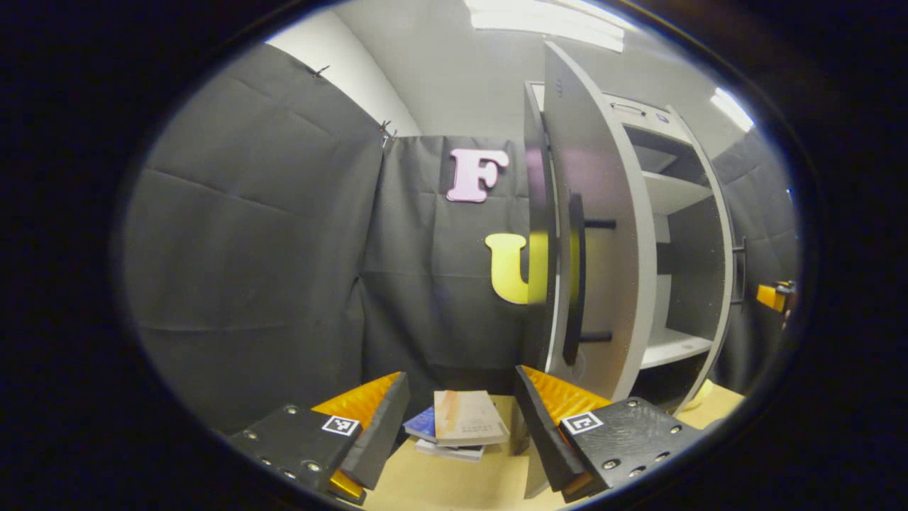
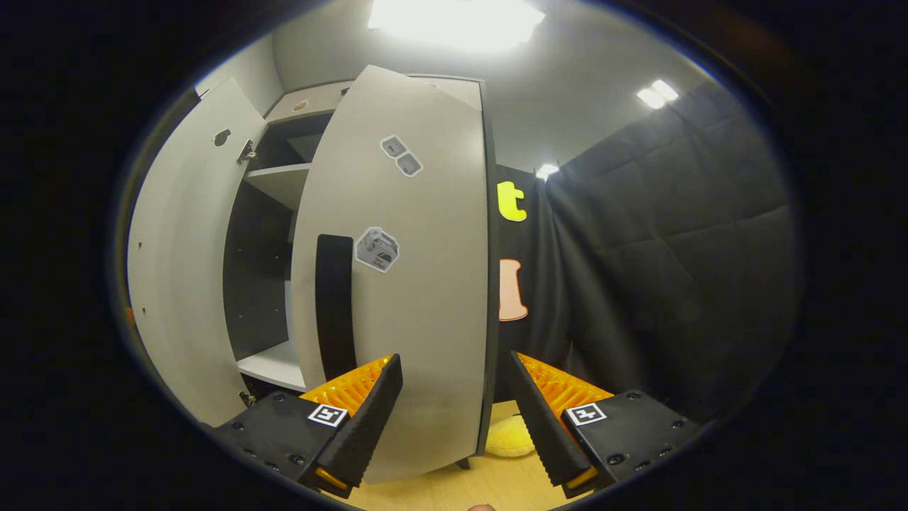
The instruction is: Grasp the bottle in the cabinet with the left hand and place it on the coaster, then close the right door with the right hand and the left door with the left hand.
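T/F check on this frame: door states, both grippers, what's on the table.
1. Both cabinet doors are shut. False: the left door and the right door both stand open.
2. The left gripper is open and holds nothing. True.
3. The right gripper is clamped on the door handle. False: it is open, nothing between its fingers.
4. A stack of books lies on the table. True.
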Available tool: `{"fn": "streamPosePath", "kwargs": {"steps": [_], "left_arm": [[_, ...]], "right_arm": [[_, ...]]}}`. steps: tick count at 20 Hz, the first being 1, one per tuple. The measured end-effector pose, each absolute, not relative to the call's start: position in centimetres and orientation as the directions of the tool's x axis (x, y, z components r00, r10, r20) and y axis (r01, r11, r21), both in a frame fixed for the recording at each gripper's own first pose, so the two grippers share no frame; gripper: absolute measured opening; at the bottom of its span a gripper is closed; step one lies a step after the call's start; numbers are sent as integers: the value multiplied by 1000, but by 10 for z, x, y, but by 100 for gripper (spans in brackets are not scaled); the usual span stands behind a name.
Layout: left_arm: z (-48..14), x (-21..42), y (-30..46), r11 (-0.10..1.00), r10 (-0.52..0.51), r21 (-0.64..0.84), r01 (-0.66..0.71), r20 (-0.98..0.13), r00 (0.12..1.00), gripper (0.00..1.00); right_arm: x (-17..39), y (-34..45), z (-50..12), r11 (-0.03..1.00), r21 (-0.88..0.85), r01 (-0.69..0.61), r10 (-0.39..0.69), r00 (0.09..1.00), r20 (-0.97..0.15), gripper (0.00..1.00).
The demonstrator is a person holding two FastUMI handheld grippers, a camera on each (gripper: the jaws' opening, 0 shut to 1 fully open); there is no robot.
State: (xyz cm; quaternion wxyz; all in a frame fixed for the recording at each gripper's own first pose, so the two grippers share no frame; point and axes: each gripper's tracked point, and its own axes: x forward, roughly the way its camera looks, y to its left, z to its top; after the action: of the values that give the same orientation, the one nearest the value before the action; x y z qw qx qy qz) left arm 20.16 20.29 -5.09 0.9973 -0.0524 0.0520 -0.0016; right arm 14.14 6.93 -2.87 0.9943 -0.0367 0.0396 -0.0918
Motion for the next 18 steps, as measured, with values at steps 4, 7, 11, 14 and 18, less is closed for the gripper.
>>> {"fn": "streamPosePath", "kwargs": {"steps": [4,7,11,14,18], "left_arm": [[-26,225,201,996,3,-86,-9,-68,998,94],[-18,232,189,998,13,-61,-16,-52,999,94],[-15,230,183,998,51,-39,-53,-56,997,87],[-19,226,163,996,31,-84,-37,-73,997,87],[-12,218,126,997,1,-81,-6,-65,998,94]], "right_arm": [[123,37,-39,970,-74,232,-239,966,-95,96],[110,10,-44,962,-59,266,-271,957,-107,96],[98,-21,-48,956,-50,290,-294,948,-119,96],[92,-36,-50,957,-42,288,-291,948,-128,95],[90,-48,-49,962,-31,270,-272,954,-129,95]]}}
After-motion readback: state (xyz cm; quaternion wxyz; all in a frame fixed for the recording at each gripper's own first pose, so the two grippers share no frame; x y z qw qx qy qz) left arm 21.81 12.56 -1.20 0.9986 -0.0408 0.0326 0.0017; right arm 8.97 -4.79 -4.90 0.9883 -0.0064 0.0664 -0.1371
